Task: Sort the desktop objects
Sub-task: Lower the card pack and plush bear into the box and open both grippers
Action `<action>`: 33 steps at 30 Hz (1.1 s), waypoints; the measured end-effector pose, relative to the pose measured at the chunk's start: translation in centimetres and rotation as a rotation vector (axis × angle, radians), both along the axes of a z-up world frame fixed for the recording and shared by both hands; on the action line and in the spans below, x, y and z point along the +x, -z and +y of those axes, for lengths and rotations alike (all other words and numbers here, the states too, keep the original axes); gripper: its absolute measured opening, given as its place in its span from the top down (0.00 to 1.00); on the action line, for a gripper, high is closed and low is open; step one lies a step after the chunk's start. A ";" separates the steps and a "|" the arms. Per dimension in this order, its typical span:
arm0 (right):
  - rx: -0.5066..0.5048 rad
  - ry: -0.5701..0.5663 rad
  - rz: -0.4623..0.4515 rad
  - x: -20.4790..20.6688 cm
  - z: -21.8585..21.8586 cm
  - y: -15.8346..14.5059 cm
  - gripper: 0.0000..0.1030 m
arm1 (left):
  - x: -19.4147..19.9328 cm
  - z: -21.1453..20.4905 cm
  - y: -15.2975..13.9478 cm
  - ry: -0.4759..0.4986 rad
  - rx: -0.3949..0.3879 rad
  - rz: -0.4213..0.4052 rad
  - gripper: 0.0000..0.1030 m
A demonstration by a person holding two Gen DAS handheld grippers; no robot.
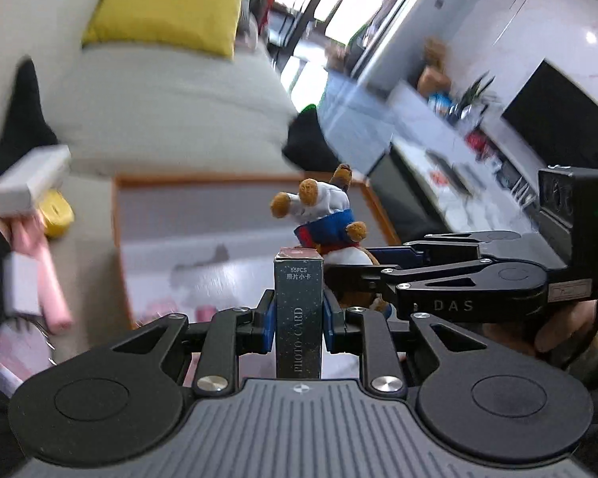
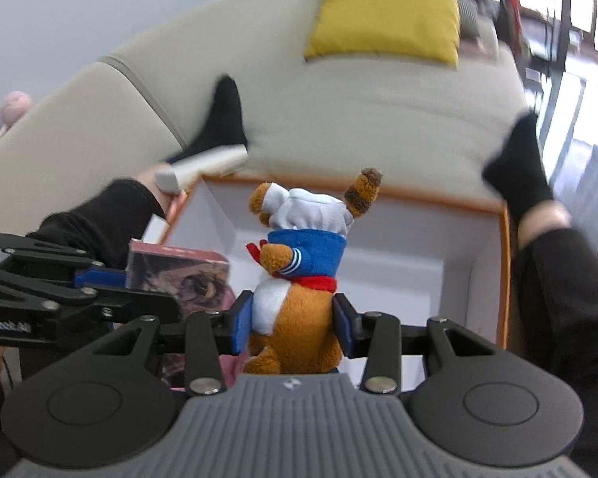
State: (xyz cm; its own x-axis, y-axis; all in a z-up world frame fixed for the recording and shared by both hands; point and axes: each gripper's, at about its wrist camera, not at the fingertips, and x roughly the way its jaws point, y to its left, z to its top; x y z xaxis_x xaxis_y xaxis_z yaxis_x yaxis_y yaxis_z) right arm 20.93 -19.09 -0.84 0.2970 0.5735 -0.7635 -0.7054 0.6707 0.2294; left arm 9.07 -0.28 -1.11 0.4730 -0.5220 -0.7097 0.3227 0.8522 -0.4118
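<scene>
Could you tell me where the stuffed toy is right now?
The stuffed toy is clamped in the right gripper, centre of the right wrist view, above the orange-rimmed box.

A: Left gripper [image 1: 299, 318]?
B: Angled down, blue pads [image 1: 268, 330] clamped on the narrow sides of the card box [image 1: 299, 310], box upright.

A: Right gripper [image 2: 293, 320]?
B: Also angled down, jaws about half apart, pads [image 2: 243, 326] pressed into the plush toy's [image 2: 299, 279] body. Sits just right of the left one, nearly touching. A hand [image 1: 554, 330] shows under it.
</scene>
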 end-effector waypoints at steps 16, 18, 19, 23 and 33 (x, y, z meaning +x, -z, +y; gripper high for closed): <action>-0.095 -0.033 0.290 1.7 0.8 7.2 0.57 | 3.8 -2.4 6.7 -0.015 0.189 0.300 0.75; -0.105 -0.035 0.313 2.0 1.1 7.9 0.57 | 4.1 -2.6 7.1 -0.023 0.202 0.319 0.75; -0.111 -0.036 0.327 2.3 1.4 8.3 0.57 | 4.2 -2.5 7.3 -0.025 0.199 0.328 0.75; -0.123 -0.046 0.367 2.9 2.0 9.3 0.57 | 4.3 -2.4 7.7 -0.035 0.187 0.343 0.75; -0.114 -0.070 0.379 3.4 1.6 9.3 0.51 | 3.2 -2.0 6.7 -0.035 0.131 0.303 0.55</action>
State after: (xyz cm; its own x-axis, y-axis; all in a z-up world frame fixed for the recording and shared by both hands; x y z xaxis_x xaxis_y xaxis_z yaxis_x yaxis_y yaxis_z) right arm 24.31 -17.54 -10.14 -0.0549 0.4874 -0.8715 -0.6303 0.6600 0.4088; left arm 12.30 -2.33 -7.85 0.2461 -0.4044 -0.8808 0.1718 0.9126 -0.3710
